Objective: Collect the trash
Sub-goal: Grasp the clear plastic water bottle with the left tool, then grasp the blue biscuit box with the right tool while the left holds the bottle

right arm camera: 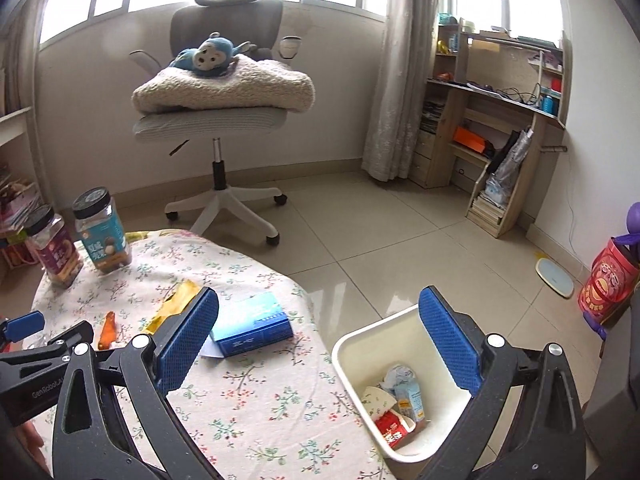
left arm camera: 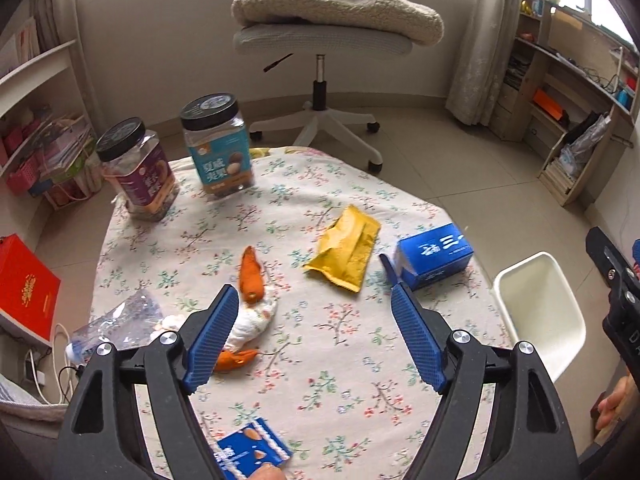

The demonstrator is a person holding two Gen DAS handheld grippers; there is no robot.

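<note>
I am between pickups: neither gripper carries anything. My left gripper [left arm camera: 312, 312] hangs over the floral-cloth surface [left arm camera: 340, 400] with its blue ribbed pads spread wide and nothing between them. My right gripper [right arm camera: 320, 340] is likewise spread and empty, straddling the near right edge of the surface with one pad over the white plastic bin [right arm camera: 360, 336] that stands on the floor just beside that edge. The bin already holds crumpled paper and small cartons, so I judge the collection to be partly done. Remaining candidates lie on the cloth: a crumpled white tissue with orange peel pieces [left arm camera: 250, 304] near my left pad, a flattened yellow padded envelope [left arm camera: 348, 248] at centre, a blue rectangular carton [left arm camera: 436, 254] at the right edge nearest the bin, a clear plastic bag [left arm camera: 120, 320] at the near left, and a small blue snack packet [left arm camera: 252, 456] at the near edge, touched by a fingertip. Two black-lidded clear jars [left arm camera: 180, 156] at the far left look full and are probably not trash. The next move calls for lowering one gripper over a single item, the tissue being closest to the left, and closing fully, since it is soft and will compress.
</note>
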